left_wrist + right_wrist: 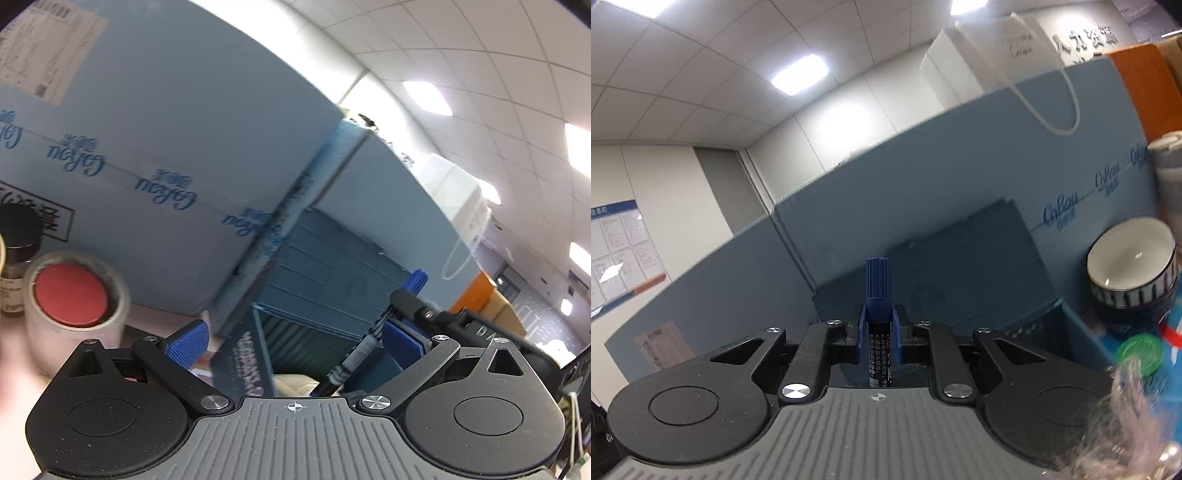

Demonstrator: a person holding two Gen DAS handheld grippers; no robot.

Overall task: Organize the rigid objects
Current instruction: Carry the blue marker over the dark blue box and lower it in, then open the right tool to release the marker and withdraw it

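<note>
My right gripper [879, 326] is shut on a blue-capped marker [878, 291] with a black printed barrel, held upright in front of a dark blue box [960, 266] with its lid raised. In the left wrist view that marker [415, 282] and the right gripper [410, 332] appear at the right, over the same box [325, 273]. My left gripper [295, 341] is open and empty, its blue pads wide apart.
A tape roll with a red centre [70, 295] and a dark-capped bottle [18, 251] stand at the left. A large blue carton [166, 147] is behind. A white-lined bowl [1132, 269], a green lid [1139, 354] and a grey flask [1167, 173] sit at the right.
</note>
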